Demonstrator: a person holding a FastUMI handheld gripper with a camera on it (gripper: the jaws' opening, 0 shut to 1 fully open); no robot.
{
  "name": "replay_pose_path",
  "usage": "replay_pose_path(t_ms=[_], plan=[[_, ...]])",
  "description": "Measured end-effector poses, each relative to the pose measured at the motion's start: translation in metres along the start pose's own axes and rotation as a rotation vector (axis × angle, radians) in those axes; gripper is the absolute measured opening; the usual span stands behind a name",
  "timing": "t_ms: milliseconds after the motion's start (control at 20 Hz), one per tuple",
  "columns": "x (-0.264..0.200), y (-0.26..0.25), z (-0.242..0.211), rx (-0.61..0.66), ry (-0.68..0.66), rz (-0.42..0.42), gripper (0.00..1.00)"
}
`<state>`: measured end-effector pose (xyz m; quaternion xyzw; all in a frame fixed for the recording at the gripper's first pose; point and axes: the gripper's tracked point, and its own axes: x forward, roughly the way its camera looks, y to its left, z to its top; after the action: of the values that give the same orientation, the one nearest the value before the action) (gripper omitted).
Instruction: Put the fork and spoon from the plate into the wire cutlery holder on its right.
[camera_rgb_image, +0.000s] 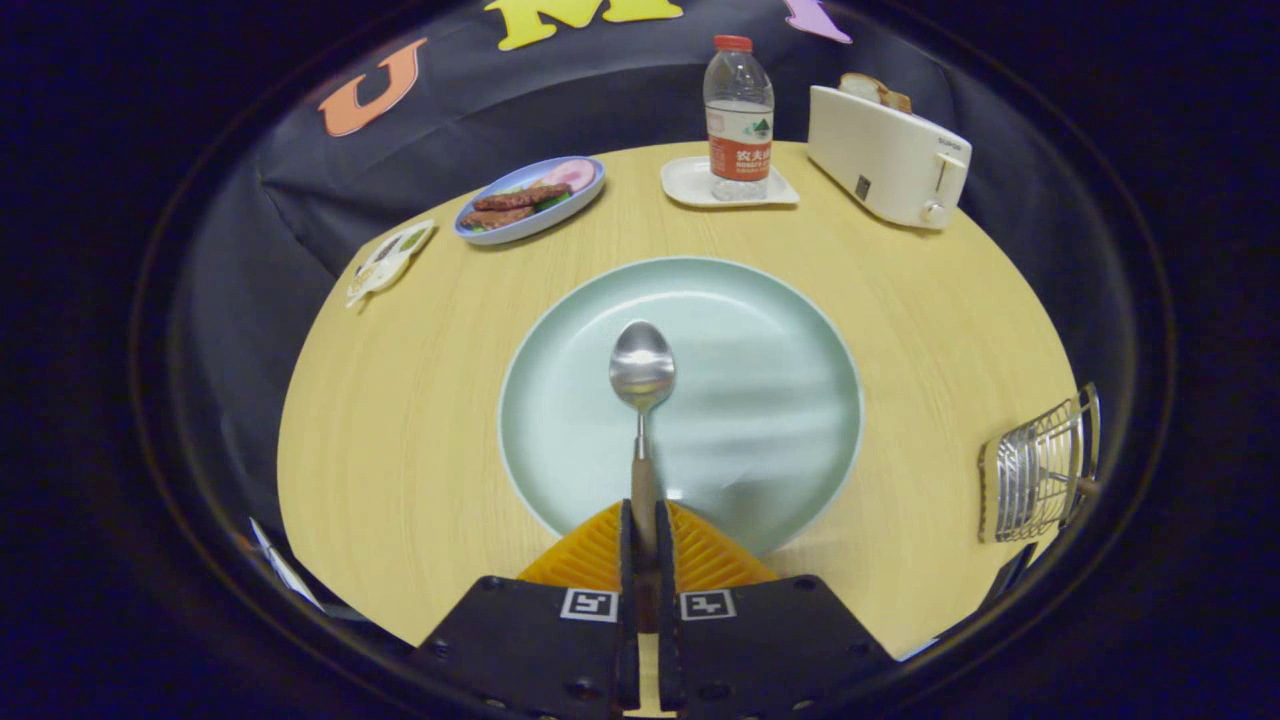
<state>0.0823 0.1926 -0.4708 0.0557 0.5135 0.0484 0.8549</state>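
the jaws are clenched on the wooden handle of the spoon (642, 372), both fingers (624, 535) pressing it. the spoon bowl extends ahead over the centre of the green plate (760, 330). the wire cutlery holder (1040, 470) stands at the right edge of the surface (400, 420), well apart from the plate.

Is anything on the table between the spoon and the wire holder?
Nothing visible. The tool is shut on the spoon over the plate; only bare table lies between it and the wire cutlery holder.
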Motion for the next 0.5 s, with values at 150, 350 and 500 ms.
replay_pose_path(t_ms=[150,350,500], plan=[[-0.017,-0.002,0.011,-0.019,-0.018,0.02,0.08],[-0.045,-0.014,0.026,-0.041,-0.03,0.049,0.02],[-0.061,-0.022,0.029,-0.062,-0.049,0.079,0.02]])
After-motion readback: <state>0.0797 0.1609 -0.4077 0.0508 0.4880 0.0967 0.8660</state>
